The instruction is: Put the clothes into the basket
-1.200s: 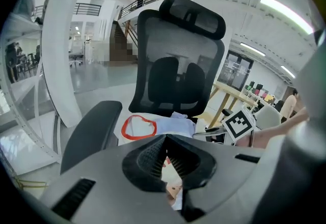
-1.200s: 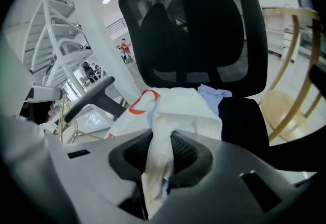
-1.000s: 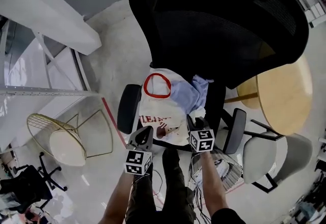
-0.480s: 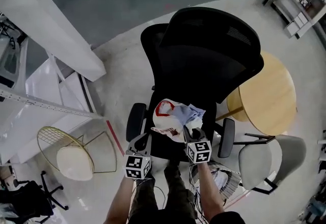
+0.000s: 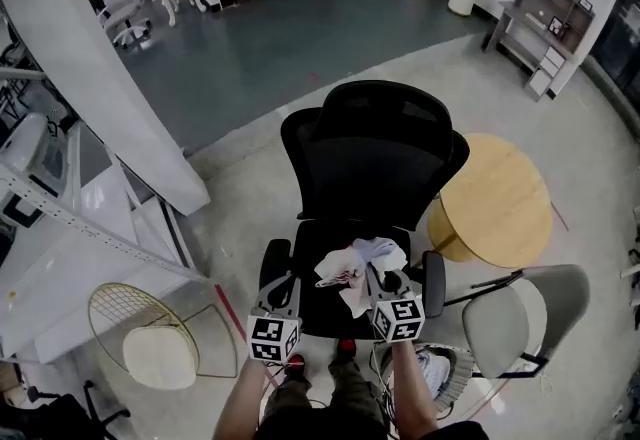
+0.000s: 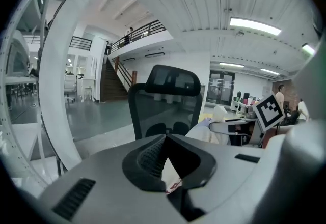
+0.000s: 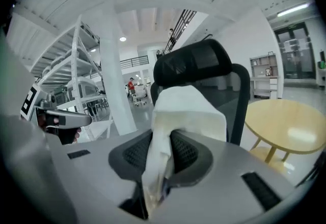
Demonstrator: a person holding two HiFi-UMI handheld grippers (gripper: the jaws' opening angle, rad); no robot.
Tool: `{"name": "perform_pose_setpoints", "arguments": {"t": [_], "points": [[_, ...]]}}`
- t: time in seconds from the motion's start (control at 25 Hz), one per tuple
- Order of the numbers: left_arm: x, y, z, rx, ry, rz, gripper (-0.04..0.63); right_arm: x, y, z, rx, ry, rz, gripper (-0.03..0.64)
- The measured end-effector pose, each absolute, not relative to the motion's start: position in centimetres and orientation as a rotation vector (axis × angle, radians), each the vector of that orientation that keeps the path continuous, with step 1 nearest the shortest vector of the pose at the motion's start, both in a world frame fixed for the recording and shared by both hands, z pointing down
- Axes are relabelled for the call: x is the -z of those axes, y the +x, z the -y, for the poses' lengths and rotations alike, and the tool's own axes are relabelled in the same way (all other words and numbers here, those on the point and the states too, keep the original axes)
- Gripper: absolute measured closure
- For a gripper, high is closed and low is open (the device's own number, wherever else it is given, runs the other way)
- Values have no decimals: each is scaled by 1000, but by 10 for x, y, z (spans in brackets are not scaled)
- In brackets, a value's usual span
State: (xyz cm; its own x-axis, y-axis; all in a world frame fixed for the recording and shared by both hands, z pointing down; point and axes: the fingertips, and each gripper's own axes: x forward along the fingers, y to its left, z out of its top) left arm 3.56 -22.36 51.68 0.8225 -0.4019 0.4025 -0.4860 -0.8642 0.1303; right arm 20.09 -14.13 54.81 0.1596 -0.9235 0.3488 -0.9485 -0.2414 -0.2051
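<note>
A bunched white garment point(image 5: 340, 271) with red print, with a pale blue cloth point(image 5: 383, 250) against it, hangs above the seat of a black office chair point(image 5: 365, 163). My left gripper point(image 5: 289, 286) is shut on a corner of the white garment point(image 6: 171, 173), seen between its jaws point(image 6: 168, 164). My right gripper point(image 5: 384, 280) is shut on a fold of white cloth point(image 7: 178, 111) that drapes over its jaws point(image 7: 160, 159). A wire basket point(image 5: 464, 366) stands on the floor by my right forearm, with some white cloth in it.
A round wooden table point(image 5: 495, 203) stands right of the chair, and a grey chair point(image 5: 515, 313) is nearer me on the right. A gold wire chair point(image 5: 150, 333) and a white slanted beam point(image 5: 110, 88) are at the left. The chair's armrests point(image 5: 272, 263) flank the seat.
Both grippers have risen and taken the clothes up off the chair seat. The garment, spread flat before, is now bunched between them. The head view has pulled back from the chair.
</note>
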Motion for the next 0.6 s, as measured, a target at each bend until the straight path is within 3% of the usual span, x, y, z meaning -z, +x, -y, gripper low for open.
{"name": "perform_pose_setpoints", "arguments": {"t": [0.24, 0.6], "points": [[-470, 31, 217, -470, 2860, 626, 589, -482, 187, 118, -519, 2458, 1865, 525], [-446, 29, 201, -422, 2938, 482, 589, -453, 162, 83, -438, 2573, 1772, 525]]}}
